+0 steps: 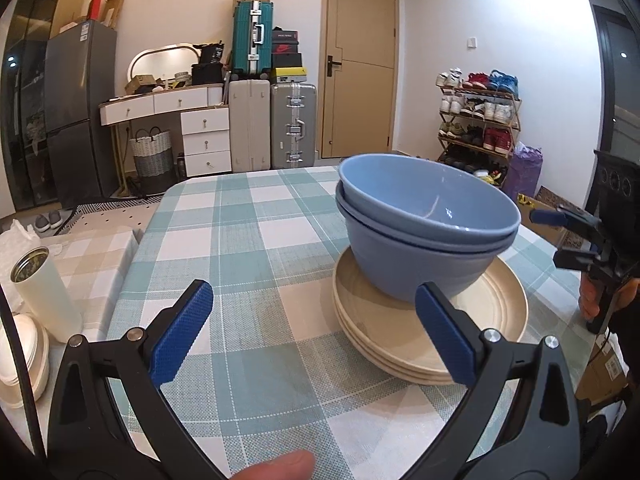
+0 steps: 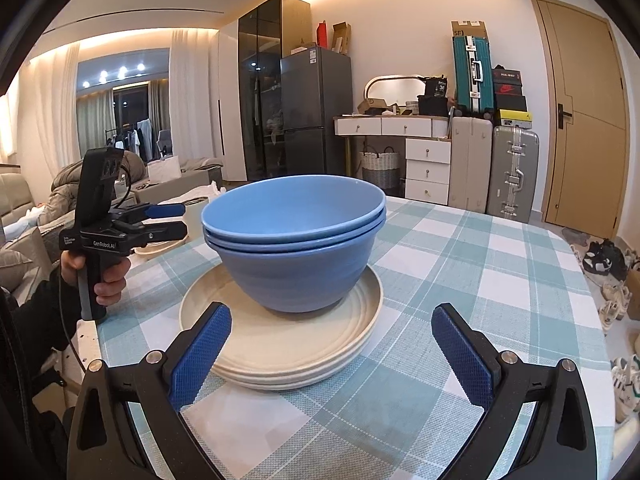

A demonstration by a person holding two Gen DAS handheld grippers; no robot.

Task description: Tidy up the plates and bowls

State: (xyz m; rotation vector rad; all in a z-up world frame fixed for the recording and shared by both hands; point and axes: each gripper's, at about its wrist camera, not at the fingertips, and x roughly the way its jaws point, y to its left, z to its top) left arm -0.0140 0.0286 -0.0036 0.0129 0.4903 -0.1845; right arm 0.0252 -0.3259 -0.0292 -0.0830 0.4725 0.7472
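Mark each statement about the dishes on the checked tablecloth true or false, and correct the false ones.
1. The blue bowls are nested and stand on the stack of cream plates. True.
2. The right gripper is shut on a plate. False: its jaws are wide apart and hold nothing.
3. The left gripper is open and empty. True.
4. The bowls lie upside down on the tablecloth. False: they sit upright on the plates.

Both the left tool and right tool hang level, spread wide, gripping nothing.
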